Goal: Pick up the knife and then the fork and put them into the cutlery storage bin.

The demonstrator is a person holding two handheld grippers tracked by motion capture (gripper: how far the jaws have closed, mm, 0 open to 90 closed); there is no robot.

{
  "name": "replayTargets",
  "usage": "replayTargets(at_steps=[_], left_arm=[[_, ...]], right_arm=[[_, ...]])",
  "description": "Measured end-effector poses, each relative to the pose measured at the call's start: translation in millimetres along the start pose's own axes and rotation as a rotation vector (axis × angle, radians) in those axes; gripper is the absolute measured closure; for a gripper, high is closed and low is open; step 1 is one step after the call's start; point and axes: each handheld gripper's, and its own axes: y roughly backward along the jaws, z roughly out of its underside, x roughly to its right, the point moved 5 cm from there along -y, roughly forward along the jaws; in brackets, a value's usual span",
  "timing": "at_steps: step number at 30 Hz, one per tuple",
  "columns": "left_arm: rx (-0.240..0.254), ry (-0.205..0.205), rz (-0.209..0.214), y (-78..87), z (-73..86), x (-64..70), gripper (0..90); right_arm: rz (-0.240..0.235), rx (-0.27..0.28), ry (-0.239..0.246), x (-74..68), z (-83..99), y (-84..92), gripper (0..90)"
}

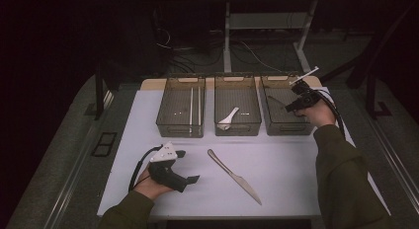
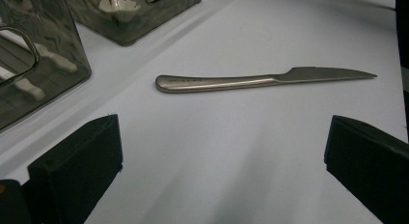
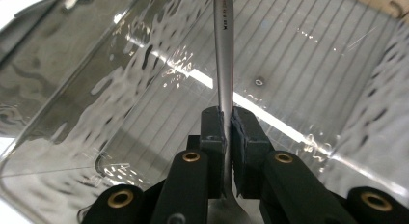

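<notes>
My right gripper [image 1: 292, 106] hangs over the right-hand smoked bin [image 1: 289, 129], shut on a metal utensil [image 3: 224, 50]. The utensil's slim handle points away from the jaws, down into that bin [image 3: 308, 64]; its head is hidden behind the jaws of the right gripper [image 3: 226, 120]. A steel table knife [image 1: 234, 176] lies slantwise on the white mat. My left gripper [image 1: 188, 166] rests low on the mat just left of the knife, open and holding nothing. In the left gripper view the knife [image 2: 251, 80] lies crosswise beyond the left gripper [image 2: 224, 151].
Three smoked plastic bins stand in a row at the back of the white mat [image 1: 286, 160]. The left bin [image 1: 180, 133] holds pale chopsticks [image 1: 191, 105]. The middle bin [image 1: 237, 131] holds a white spoon [image 1: 228, 118]. Dark floor and table legs lie beyond.
</notes>
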Motion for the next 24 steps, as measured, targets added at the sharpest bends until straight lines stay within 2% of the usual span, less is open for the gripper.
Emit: replayTargets(at_steps=[9, 16, 19, 21, 24], left_arm=[[0.001, -0.001, 0.002, 0.1, -0.2, 0.5, 0.0], [0.000, -0.001, 0.004, -0.2, -0.1, 1.0, 0.0], [0.000, -0.002, 0.004, -0.2, -0.1, 0.9, 0.0], [-0.002, -0.004, 0.005, -0.3, 0.0, 1.0, 0.0], [-0.003, -0.004, 0.004, -0.3, -0.1, 1.3, 0.0]], right_arm=[[-0.006, -0.056, 0.005, -4.4, 0.4, -20.7, 83.6], [-0.001, -0.088, 0.003, -5.3, 1.7, -29.7, 82.6], [0.000, -0.070, -0.007, -5.1, 0.2, -29.1, 73.3], [0.002, -0.068, -0.007, -5.0, -0.3, -27.5, 71.4], [-0.002, -0.050, -0.022, -2.9, -0.5, -24.4, 63.7]])
